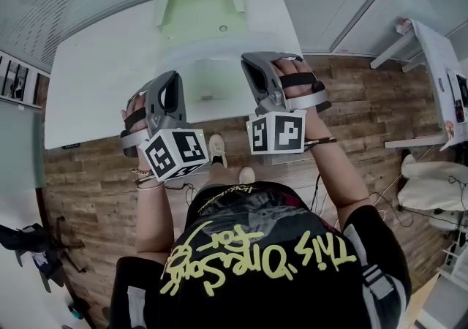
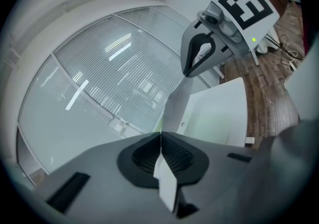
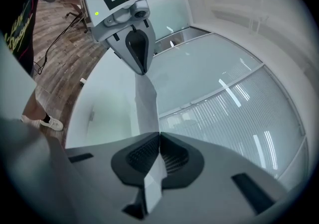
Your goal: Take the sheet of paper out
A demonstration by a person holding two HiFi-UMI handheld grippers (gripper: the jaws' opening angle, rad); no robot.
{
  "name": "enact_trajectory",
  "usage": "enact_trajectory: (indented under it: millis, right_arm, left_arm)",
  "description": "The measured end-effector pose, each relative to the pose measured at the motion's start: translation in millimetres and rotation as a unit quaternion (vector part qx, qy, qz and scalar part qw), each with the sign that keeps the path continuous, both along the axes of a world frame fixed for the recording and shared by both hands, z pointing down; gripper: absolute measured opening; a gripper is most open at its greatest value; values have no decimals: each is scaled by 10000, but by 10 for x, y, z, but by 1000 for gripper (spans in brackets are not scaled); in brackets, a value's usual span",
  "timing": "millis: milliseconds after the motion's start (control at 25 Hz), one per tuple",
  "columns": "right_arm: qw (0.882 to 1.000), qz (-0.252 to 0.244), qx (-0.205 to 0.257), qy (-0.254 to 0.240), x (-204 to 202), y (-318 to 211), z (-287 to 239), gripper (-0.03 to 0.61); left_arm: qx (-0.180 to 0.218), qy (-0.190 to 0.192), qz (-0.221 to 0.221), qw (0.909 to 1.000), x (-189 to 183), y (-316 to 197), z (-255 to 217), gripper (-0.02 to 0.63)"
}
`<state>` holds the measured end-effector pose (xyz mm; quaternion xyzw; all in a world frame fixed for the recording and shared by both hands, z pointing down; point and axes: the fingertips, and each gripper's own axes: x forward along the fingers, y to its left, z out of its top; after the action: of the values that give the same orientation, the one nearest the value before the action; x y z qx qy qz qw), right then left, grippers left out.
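My left claw and right claw are each pinched shut on opposite ends of the sheet of paper, which spans between them above the surface. I judge it best to raise both hands evenly and pull gently, so the sheet neither tears nor slips, clear of the pale green tray beyond.

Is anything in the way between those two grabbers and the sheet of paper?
Nothing visible does: the left gripper and the right gripper are each shut on an edge of the sheet of paper, held spanning between them.
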<state>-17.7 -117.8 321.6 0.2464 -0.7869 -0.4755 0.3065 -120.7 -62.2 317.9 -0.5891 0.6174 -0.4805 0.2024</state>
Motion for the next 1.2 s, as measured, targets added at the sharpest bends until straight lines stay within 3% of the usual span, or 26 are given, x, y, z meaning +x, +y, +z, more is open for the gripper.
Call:
enact_trajectory:
  millis: [640, 1200]
  right_arm:
    - [9996, 82, 253, -135, 41, -21, -261, 9]
    - [9976, 37, 469, -511, 135, 30, -495, 8]
  left_arm:
    - [288, -325, 74, 9990, 41, -48, -254, 8]
    - [579, -324, 107, 9977, 130, -36, -462, 8]
